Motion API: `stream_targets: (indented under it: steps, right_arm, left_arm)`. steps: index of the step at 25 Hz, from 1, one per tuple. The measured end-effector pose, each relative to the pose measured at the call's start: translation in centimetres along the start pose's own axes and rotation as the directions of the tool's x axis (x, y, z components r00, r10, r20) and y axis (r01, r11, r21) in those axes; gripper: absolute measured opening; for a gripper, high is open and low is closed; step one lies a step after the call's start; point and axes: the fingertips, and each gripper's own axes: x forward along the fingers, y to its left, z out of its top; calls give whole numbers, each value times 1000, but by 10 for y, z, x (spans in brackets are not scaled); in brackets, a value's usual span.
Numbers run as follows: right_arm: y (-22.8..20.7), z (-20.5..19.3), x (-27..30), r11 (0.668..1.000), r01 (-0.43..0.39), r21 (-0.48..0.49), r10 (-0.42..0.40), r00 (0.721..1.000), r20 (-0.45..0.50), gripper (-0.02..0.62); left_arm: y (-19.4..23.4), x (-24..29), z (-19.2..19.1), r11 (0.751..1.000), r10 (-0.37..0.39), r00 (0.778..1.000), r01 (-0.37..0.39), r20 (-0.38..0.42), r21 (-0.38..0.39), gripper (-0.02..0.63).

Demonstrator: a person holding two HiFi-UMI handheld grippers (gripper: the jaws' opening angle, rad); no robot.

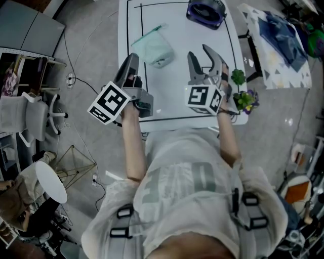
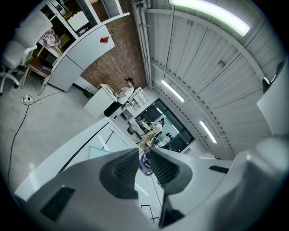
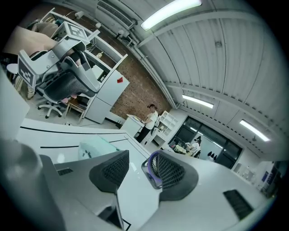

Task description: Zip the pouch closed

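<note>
Not yet on the pouch (image 1: 154, 48): mint green, flat on the white surface (image 1: 172, 96), well beyond both tools and nearer the left one. Left gripper (image 1: 132, 56) with fingers only a narrow slit apart, nothing between them. Right gripper (image 1: 199, 52) with fingers spread wide, likewise empty. Probably the approach, ahead of any grip. Pull tab too small to make out from here, so find it first in the gripper views. To do the step well: widen the left slit a little, lower those fingers onto the fabric just beside the slider's starting end, and pinch firmly to stop the pouch sliding. Narrow the right fingers well before reaching the tab, then nip the tab alone, not the cloth beneath. Draw straight along the track, away from the anchoring grip, keeping the fabric taut. Steer clear of the dark purple object (image 1: 206, 11) at the far edge and the little plant (image 1: 242, 96) by the right hand.
</note>
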Motion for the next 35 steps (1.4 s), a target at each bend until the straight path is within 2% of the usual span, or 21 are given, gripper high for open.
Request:
stream_targets:
  steps: [7, 10, 12, 14, 17, 20, 22, 23, 25, 27, 31, 35]
  right_arm:
    - [-4, 6, 6, 1000, -1, 11, 1, 1000, 12, 169]
    - [-12, 20, 6, 997, -12, 73, 10, 999, 37, 169]
    - [-21, 37, 2, 985, -29, 171, 15, 997, 80, 169]
    - [-31, 55, -5, 954, -55, 295, 15, 991, 135, 169]
    - [-41, 75, -15, 888, -117, 444, 22, 977, 214, 167]
    - [-46, 86, -23, 848, -143, 510, 9, 966, 257, 148]
    - [-48, 90, -29, 837, -132, 531, -19, 963, 270, 69]
    - [-48, 94, -32, 832, -130, 539, -30, 960, 277, 36]
    - [-44, 98, -36, 824, -134, 550, -34, 958, 283, 14]
    - [-35, 90, -35, 820, -136, 556, -19, 965, 263, 9]
    - [-14, 67, -34, 832, -144, 535, 31, 976, 214, 8]
    - [-15, 67, -34, 833, -142, 535, 27, 976, 218, 9]
  left_arm:
    - [-4, 1, 9, 1000, -2, 1000, 1, 21, 25, 55]
    - [-13, 2, 18, 993, 1, 999, -6, 46, 114, 55]
    - [-20, 0, 25, 973, 8, 996, -29, 90, 230, 55]
    - [-33, -2, 28, 925, 5, 992, -53, 127, 377, 55]
    - [-61, -1, 25, 817, -29, 986, -70, 162, 572, 45]
    - [-83, 1, 16, 711, -52, 982, -92, 183, 697, 18]
    - [-93, 3, 7, 670, -67, 983, -84, 173, 737, 8]
    - [-97, 4, 3, 662, -77, 983, -73, 164, 746, 8]
    - [-99, 6, -4, 668, -89, 984, -56, 154, 742, 6]
    - [-94, 6, -11, 681, -74, 985, -63, 155, 730, 6]
    - [-80, 8, -24, 666, -27, 990, -86, 139, 741, 6]
    - [-77, 6, -22, 678, -16, 989, -97, 146, 729, 6]
